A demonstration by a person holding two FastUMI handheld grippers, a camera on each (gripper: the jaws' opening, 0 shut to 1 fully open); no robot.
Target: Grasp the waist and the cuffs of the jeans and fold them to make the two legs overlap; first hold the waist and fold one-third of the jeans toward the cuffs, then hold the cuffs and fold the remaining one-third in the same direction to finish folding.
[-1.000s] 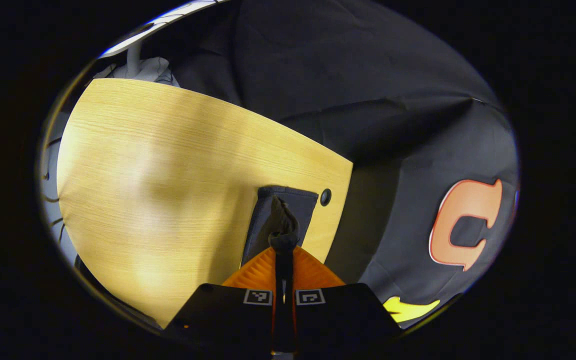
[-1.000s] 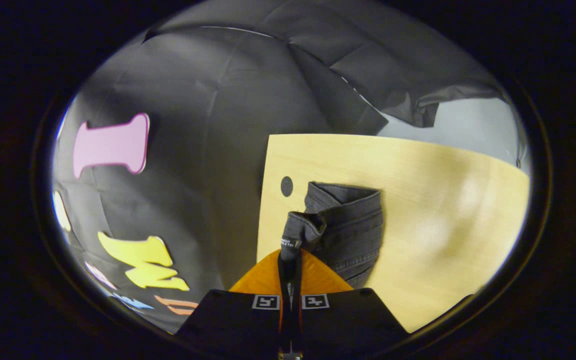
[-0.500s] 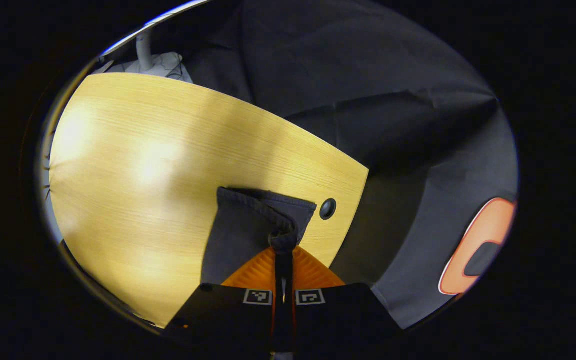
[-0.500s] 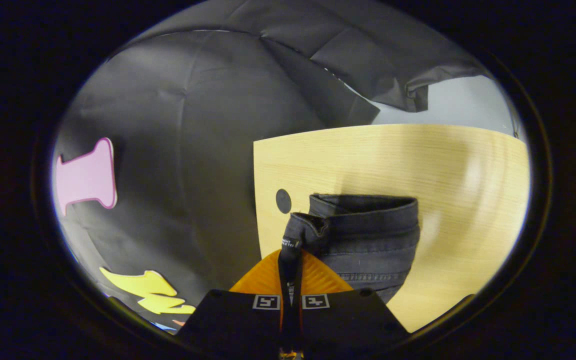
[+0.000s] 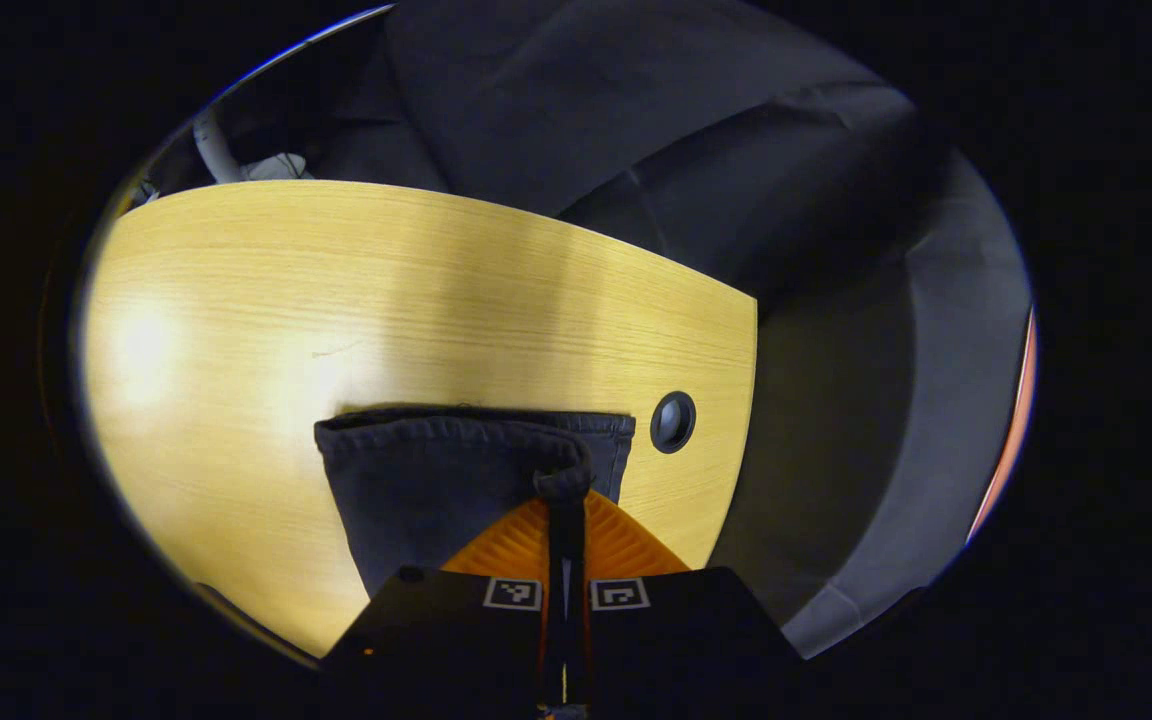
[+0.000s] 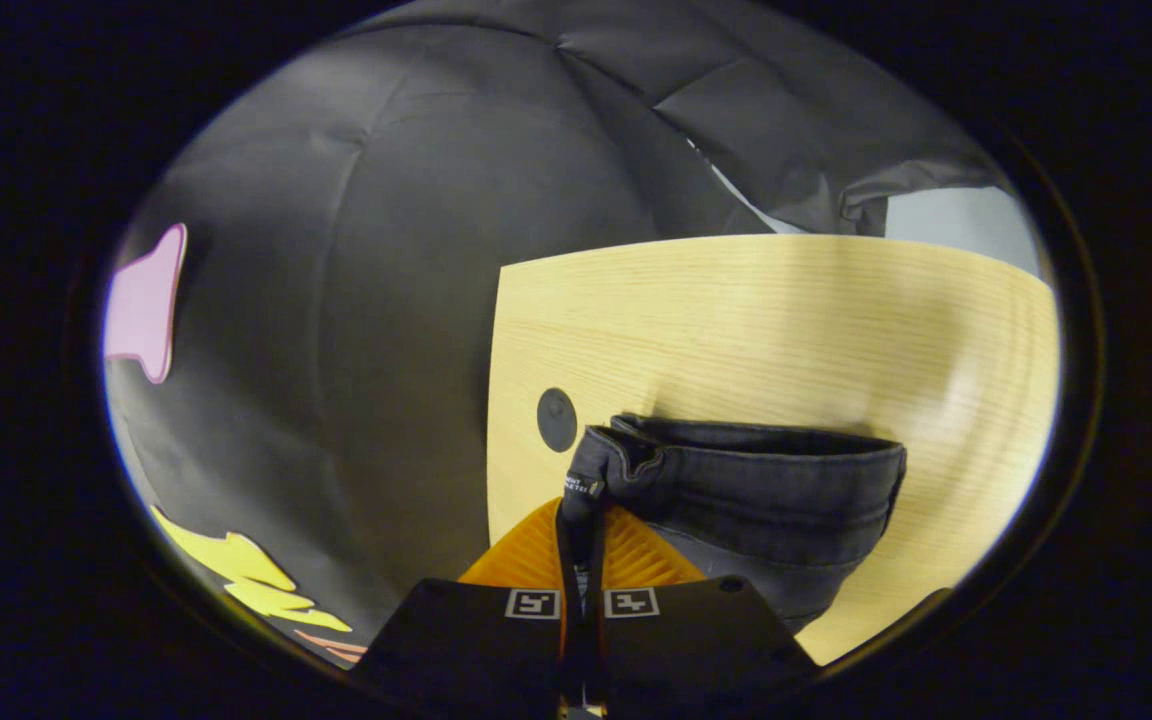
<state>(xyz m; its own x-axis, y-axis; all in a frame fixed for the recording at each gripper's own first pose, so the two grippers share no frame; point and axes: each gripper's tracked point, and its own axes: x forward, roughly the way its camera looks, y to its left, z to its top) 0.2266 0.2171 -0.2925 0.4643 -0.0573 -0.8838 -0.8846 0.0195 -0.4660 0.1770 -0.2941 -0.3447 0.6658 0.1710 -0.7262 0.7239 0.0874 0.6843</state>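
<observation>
Jeans (image 5: 436, 485): dark grey-black denim, lying on the worktop near its corner; in the left gripper view a hemmed edge runs straight across, thick and rolled at the seam; in the right gripper view (image 6: 766, 490) stacked layers of denim show stitched bands, with a small label tab at the pinched corner.
Left gripper (image 5: 564, 495): fingers pressed together on a bunched corner of the jeans' edge; ridged finger surfaces flank the pinch.
Right gripper (image 6: 584, 500): fingers closed on a folded corner of the jeans, just beside the label tab.
Worktop (image 5: 386, 290): pale wood laminate with fine straight grain and soft glare patches; a rounded edge and a square corner show.
Grommet hole (image 5: 673, 421): round, dark, just beside the jeans' corner; also seen in the right gripper view (image 6: 557, 419).
Hidden: the near part of the jeans is covered by each gripper's body; whether the pinched edge is waist or cuff is hard to tell.
</observation>
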